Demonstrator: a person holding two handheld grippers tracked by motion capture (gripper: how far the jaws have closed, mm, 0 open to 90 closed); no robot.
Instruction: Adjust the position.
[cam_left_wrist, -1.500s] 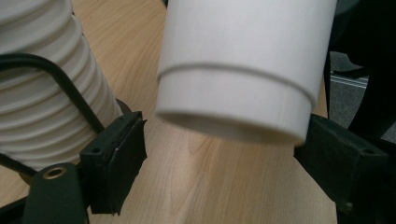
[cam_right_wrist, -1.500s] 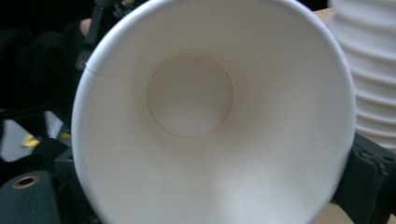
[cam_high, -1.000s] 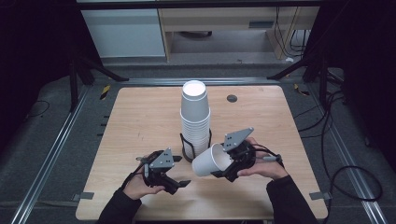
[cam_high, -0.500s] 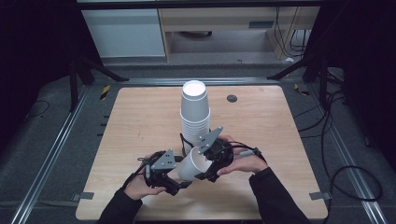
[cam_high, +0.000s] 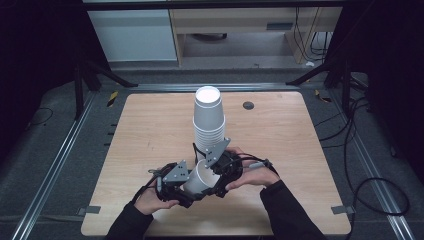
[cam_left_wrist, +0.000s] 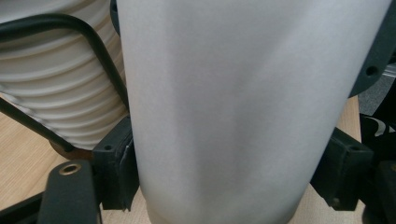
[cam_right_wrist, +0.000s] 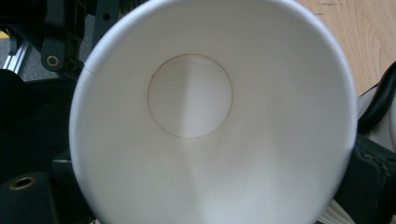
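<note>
I hold the white paper cup (cam_high: 197, 178) on its side near the cup stack (cam_high: 209, 120), both the right gripper (cam_high: 212, 175) and left gripper (cam_high: 187, 187) pinching it for a handover.

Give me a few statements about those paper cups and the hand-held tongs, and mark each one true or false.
1. A single white paper cup lies tilted between the two tongs. True.
2. The cup stack stands upside down on the wooden table. True.
3. The single cup holds coffee. False: the right gripper view shows its inside empty.
4. The left tongs are far from the cup. False: their jaws flank its wall.
5. The right tongs carry a red lid. False: they are at the cup's rim.
</note>
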